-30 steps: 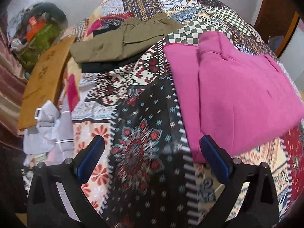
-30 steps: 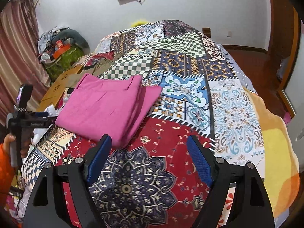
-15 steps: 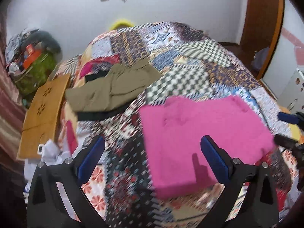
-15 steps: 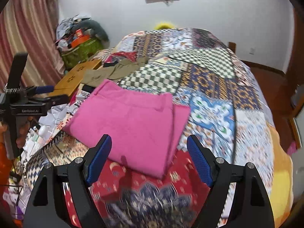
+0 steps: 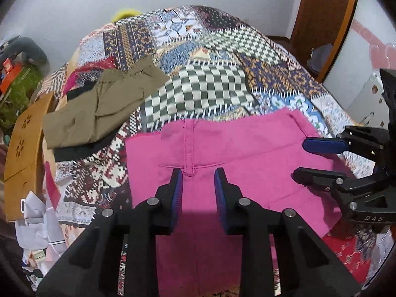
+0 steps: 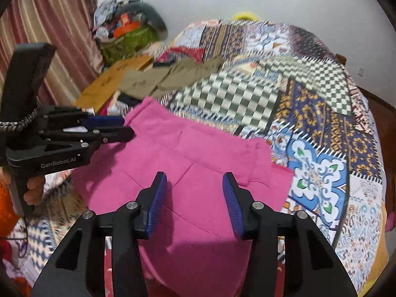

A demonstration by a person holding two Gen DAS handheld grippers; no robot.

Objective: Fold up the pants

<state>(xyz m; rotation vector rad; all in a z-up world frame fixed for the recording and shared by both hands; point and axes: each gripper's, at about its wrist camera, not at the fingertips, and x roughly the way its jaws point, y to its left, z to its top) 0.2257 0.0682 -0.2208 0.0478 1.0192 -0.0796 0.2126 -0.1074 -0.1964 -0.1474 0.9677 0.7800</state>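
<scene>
Folded pink pants [image 5: 235, 153] lie flat on the patchwork bedspread, also in the right wrist view [image 6: 188, 163]. My left gripper [image 5: 198, 175] hovers over the near left part of the pants, jaws partly closed with a gap, holding nothing. My right gripper [image 6: 194, 183] hovers over the near right part, jaws open and empty. Each gripper shows in the other's view: the right one at the pants' right edge [image 5: 319, 158], the left one at their left edge [image 6: 116, 126].
Folded olive pants [image 5: 99, 101] on a black garment [image 5: 81, 148] lie at the bed's far left. A wooden board [image 5: 22, 143] and white clothes [image 5: 37, 225] sit off the left side. The patchwork bedspread [image 6: 316, 113] stretches right; a wooden door [image 5: 321, 12] stands far right.
Both grippers have moved in over the pink pants from the near edge. Both pairs of jaws have narrowed, the left more. The pants lie as before.
</scene>
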